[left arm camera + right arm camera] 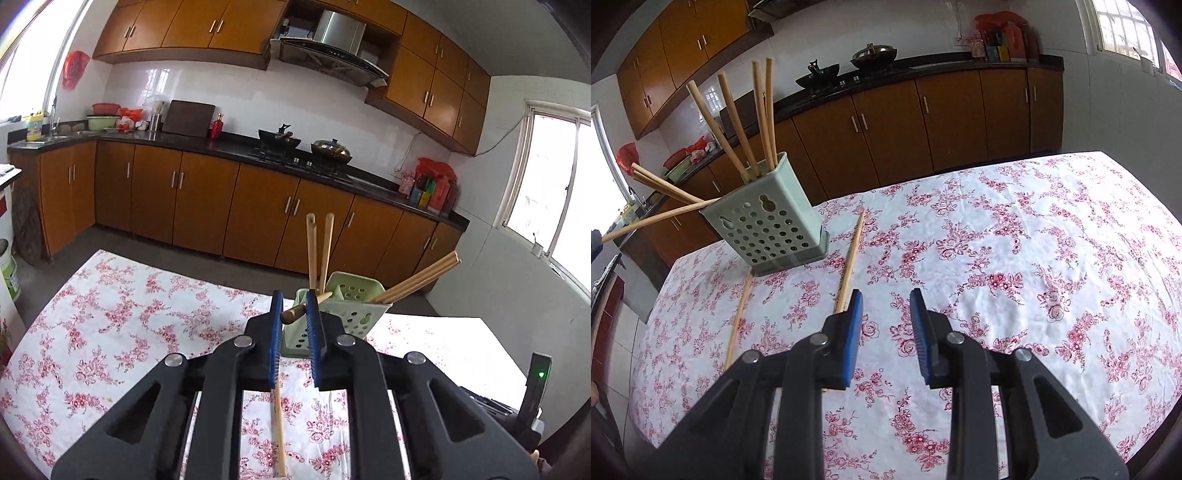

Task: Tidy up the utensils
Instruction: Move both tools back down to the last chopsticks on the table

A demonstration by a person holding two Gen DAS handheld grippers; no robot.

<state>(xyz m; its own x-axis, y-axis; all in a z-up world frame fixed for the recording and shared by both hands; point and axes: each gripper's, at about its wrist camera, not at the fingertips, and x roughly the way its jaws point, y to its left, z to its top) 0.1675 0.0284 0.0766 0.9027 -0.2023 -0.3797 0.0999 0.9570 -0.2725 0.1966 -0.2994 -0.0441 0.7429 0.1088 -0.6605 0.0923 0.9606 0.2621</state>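
A pale green perforated holder (356,314) (768,225) stands on the flowered tablecloth (1015,240) with several wooden chopsticks (762,110) sticking out of it. My left gripper (294,314) is just in front of the holder, shut on the dark end of one chopstick (293,314) (653,218). That chopstick slants with its other end at the holder's rim. One loose chopstick (279,435) lies on the cloth under the left gripper. My right gripper (886,295) hovers open over the cloth with nothing between its pads. Two loose chopsticks (851,254) (738,317) lie to its left.
Brown cabinets and a black counter (221,144) with woks run beyond the table's far edge. A black device with a green light (539,376) shows at the lower right of the left wrist view. A window (546,177) is on the right wall.
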